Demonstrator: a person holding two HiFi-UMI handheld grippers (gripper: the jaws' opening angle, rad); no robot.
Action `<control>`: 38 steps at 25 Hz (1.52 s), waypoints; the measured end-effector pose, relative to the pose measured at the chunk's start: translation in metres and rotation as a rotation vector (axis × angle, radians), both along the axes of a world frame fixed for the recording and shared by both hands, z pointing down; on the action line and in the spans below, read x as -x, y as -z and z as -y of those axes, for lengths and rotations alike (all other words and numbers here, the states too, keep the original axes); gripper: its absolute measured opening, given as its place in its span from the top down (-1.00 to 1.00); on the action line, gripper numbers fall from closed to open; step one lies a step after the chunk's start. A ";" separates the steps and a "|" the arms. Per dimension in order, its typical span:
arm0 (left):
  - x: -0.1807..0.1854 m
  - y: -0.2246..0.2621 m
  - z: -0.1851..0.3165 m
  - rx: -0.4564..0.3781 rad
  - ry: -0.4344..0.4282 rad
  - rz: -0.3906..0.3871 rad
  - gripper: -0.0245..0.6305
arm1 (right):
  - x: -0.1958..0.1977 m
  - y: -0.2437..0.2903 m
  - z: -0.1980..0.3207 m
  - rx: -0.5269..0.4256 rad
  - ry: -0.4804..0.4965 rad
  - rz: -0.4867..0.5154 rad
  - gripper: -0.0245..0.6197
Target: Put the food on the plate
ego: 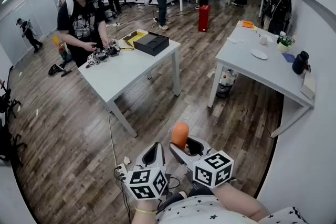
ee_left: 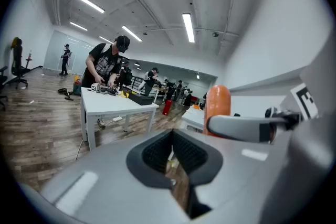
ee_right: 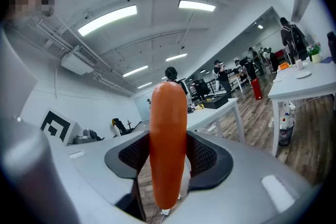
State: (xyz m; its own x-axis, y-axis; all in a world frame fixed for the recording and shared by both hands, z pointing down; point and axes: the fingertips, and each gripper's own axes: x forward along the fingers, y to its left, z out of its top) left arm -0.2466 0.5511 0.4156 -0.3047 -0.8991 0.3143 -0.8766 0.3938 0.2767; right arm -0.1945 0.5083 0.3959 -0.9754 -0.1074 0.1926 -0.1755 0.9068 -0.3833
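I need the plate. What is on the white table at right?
The table carries a white plate, an orange object, a small plant and a black container. Smaller items are too small to name.

My left claw point(ego: 154, 155) and right claw point(ego: 186, 147) are grey shells with black ribbed pads; each carries a white cube point(ego: 147, 182) with black square markers; my top point(ego: 210, 211) is white, star-printed, I think.

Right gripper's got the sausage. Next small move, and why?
Probably carry the sausage toward the white plate on the table ahead to the right. The right gripper is clamped on it, upright, out over the floor, while the plate lies well off and looks bare, so closing that gap likely comes first.
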 end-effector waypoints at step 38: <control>-0.107 -0.006 0.495 -0.048 -0.316 0.063 0.90 | -0.115 -0.022 0.474 -0.051 -0.297 -0.056 0.26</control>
